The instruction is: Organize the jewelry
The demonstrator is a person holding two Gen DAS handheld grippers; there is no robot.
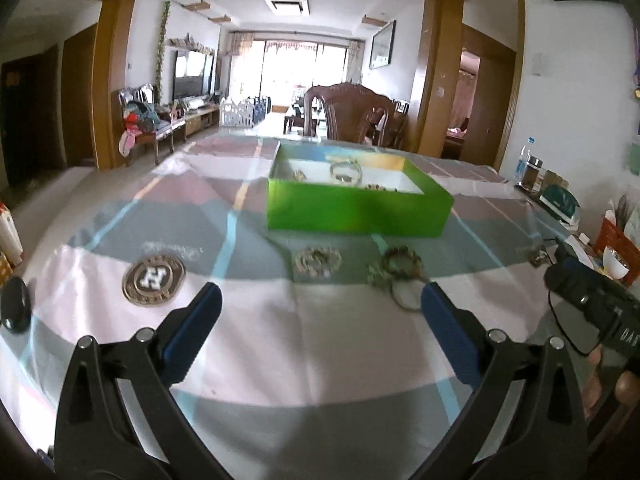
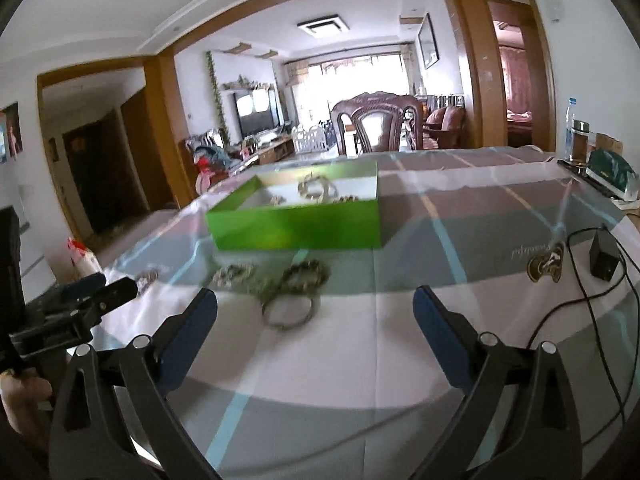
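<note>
Both tongs, the left gripper (image 1: 320, 300) and the right gripper (image 2: 316, 304), are spread wide and hold nothing. Ahead of them the shallow green cardboard box (image 1: 356, 210) already contains some jewelry; three metal bracelets (image 2: 298, 274) still lie before it, just past the fingertips.

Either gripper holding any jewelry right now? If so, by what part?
Nothing is held. The left gripper and right gripper both stand wide open and empty above the cloth; the beaded bracelets and thin metal bangle lie free before the green cardboard box.
</note>
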